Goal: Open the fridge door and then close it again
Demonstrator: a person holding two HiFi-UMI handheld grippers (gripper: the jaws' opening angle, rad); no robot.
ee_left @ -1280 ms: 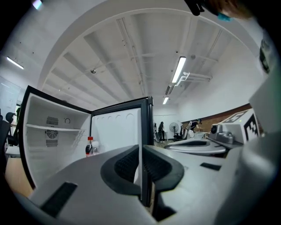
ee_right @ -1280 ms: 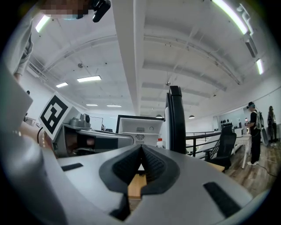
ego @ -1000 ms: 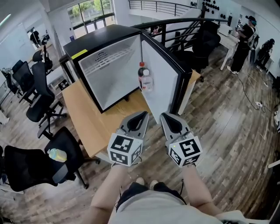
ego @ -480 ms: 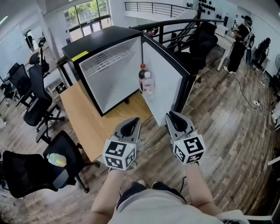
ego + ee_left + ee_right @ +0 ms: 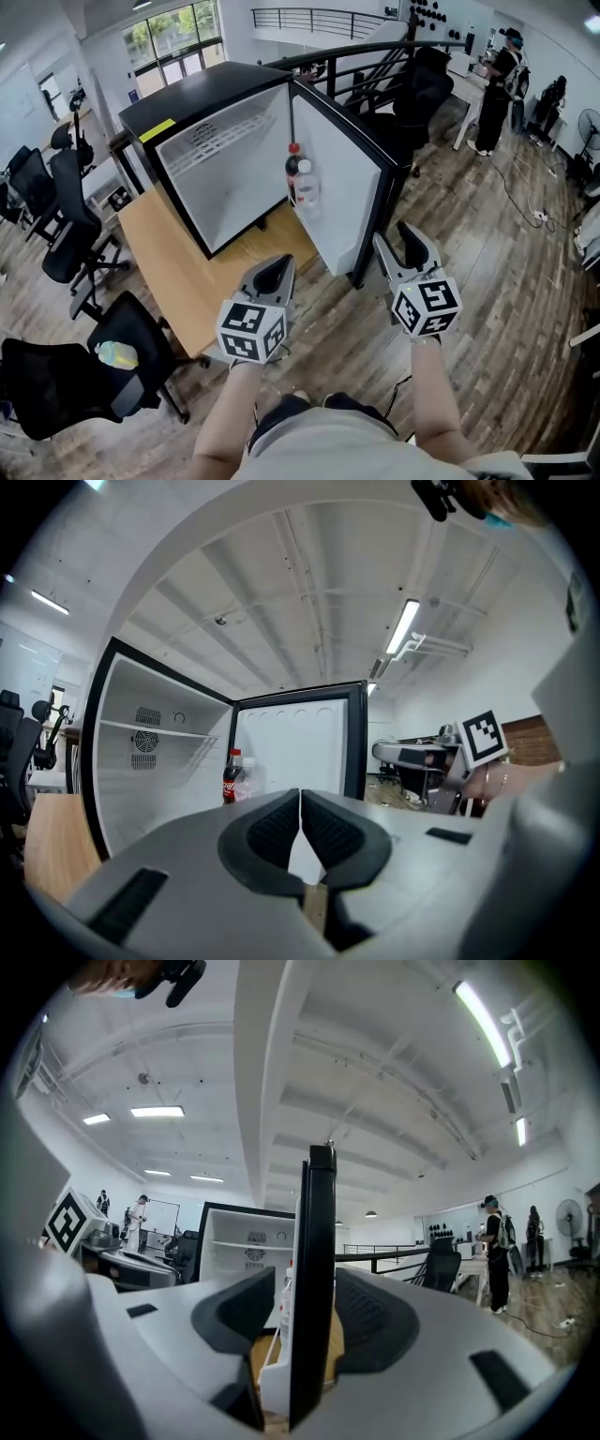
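Already the fridge door [image 5: 337, 187] is swung wide open over the bench [image 5: 178, 272], so only the closing is left. The jaws of the right gripper [image 5: 398, 236] have just been opened, with the door's near edge seen between them, not squeezed. The left gripper [image 5: 279, 264] is shut on nothing.

L tool [image 5: 300, 797] closed, fridge door [image 5: 295, 747] ajar

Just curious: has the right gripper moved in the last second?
Yes. The right gripper has swung rightward, past the free edge of the fridge door; its jaws have just opened, with that edge between them.
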